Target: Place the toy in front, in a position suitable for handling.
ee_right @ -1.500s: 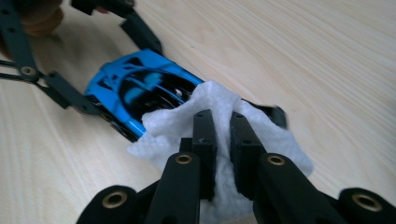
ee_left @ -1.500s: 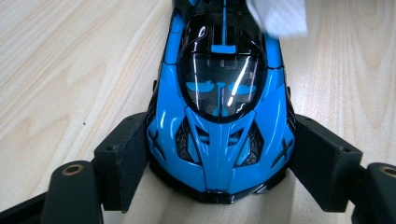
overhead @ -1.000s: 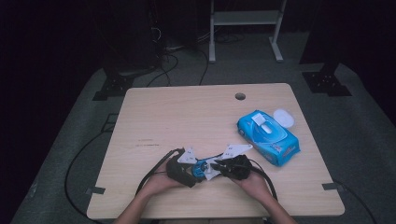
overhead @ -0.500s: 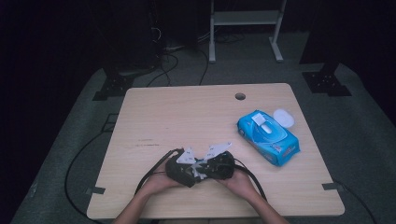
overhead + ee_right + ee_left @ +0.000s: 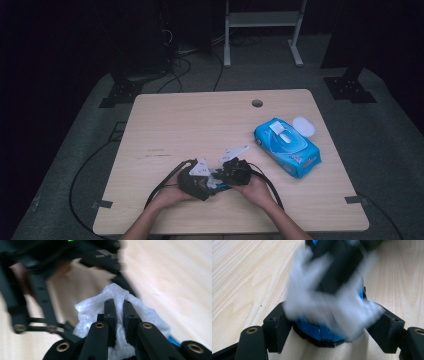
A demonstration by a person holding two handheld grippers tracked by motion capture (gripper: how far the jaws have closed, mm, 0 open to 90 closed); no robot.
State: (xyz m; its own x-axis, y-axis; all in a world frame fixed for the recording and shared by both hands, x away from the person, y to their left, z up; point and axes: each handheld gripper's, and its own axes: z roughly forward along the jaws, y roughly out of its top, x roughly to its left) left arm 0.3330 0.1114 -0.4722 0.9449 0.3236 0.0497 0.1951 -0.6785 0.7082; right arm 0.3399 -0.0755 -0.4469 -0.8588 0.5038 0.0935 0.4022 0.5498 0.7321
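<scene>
Wooden table (image 5: 200,125) near edge: left gripper (image 5: 329,322) clamps a blue object (image 5: 322,331) directly ahead of the right gripper (image 5: 119,315), pinched tight on a white wipe (image 5: 92,306) pressed against it.

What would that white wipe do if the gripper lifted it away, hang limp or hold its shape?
Probably hang limp: the white wipe already bunches in soft, crumpled folds around the right gripper, whose jaws pinch it. It looks thin and light, so it would likely lift with little effort. It may drag or snag, since it drapes over the blue object between the left gripper jaws.
</scene>
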